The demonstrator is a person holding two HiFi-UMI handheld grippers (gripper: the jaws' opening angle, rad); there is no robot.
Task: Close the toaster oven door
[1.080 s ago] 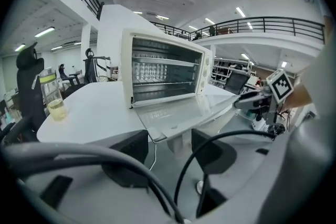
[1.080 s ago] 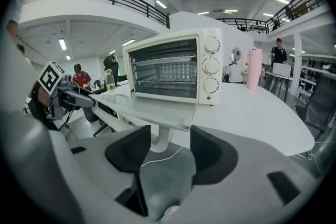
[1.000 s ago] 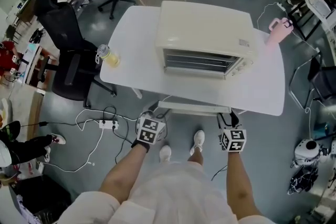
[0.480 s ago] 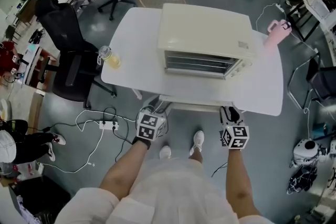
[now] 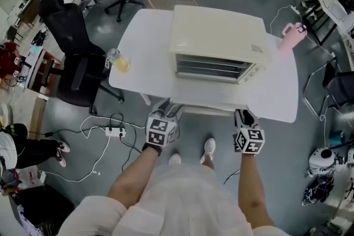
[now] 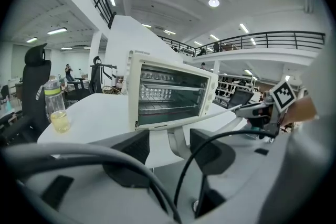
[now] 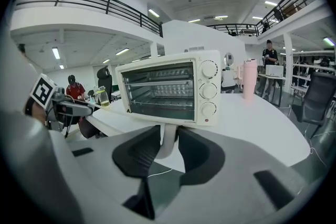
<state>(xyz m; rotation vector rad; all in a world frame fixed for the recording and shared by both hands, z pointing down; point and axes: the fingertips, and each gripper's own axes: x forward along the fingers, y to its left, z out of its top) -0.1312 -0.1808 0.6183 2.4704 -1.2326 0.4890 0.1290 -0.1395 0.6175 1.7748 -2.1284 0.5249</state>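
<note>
Gripper views alone reveal right gripper (image 7: pixel 168 140) fingers just closed onto door handle (image 7: pixel 167 150), left gripper (image 6: pixel 169 140) released around it

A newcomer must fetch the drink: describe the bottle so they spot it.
On the white table, look left of the cream toaster oven, at the edge. The clear bottle holds yellow liquid, unlike the pink cup at the far right.

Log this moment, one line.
oven door down | left hand-held gripper closing, open around handle | right hand-held gripper closing, gripping handle
</note>
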